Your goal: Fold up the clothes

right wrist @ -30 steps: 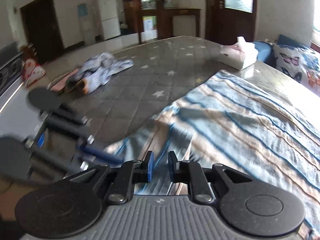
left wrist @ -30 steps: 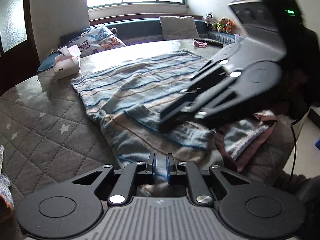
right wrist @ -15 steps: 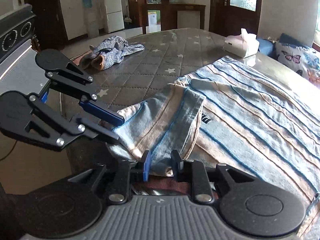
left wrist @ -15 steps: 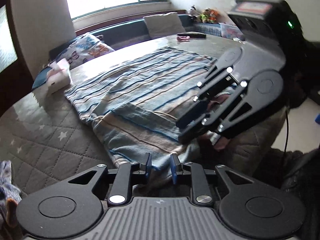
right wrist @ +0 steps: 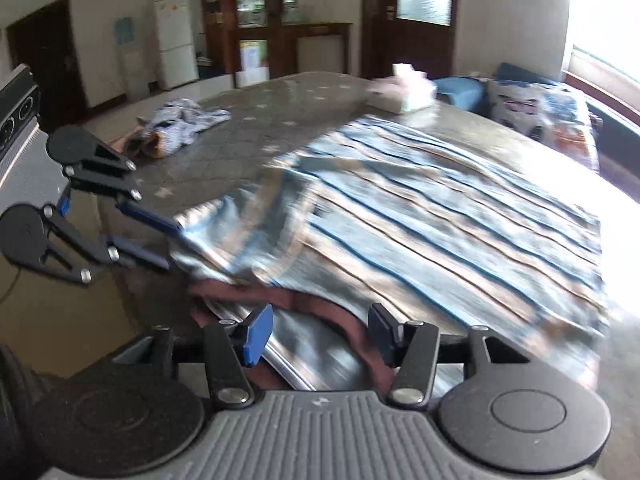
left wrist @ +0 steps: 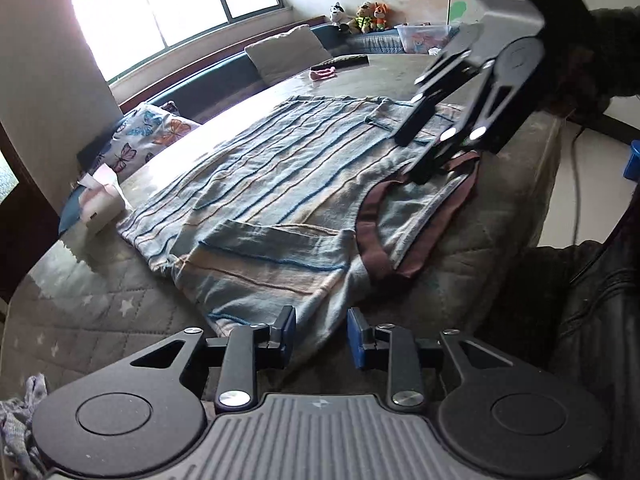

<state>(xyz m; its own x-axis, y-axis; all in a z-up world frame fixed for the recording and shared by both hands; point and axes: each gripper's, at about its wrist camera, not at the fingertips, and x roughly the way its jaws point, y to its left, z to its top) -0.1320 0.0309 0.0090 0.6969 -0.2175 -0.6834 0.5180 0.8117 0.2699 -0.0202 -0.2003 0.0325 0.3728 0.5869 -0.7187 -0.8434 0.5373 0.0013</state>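
Left tongs [left wrist: 321, 336]: now standing released, blue pads apart, where half a second ago they were nearly closed over the sleeve edge. The near sleeve [left wrist: 276, 272] of the striped shirt [left wrist: 280, 168] is lying folded inward just ahead of them, its hem reaching down between the pads without being pinched.

Right tongs [right wrist: 320, 332]: likewise standing open, pads wider apart than half a second ago, when cloth was sitting in the narrow gap. They are hovering over the maroon collar [right wrist: 320, 304] at the near edge. In the left view the same tongs [left wrist: 424, 148] are hanging above the shirt's far shoulder, apparently touching the collar band, though the contact is hard to confirm.

Striped shirt: lying spread flat on the quilted table [left wrist: 92, 288], blue and tan stripes running away from the viewer, collar end nearest the table's edge. It is lying flatter than before, with the lifted corner now dropped.

Surroundings: tissue box [left wrist: 100, 204] sitting just beyond the shirt's far corner; crumpled garment [right wrist: 180, 120] lying well apart on the table; butterfly cushion [left wrist: 148, 140] resting on the bench behind.

Obscured: the right view is blurring with motion, so stripes and collar detail are smearing. The lower frame in both views is being blocked by the tongs' own bodies. The window [left wrist: 172, 8] is washing out to white.
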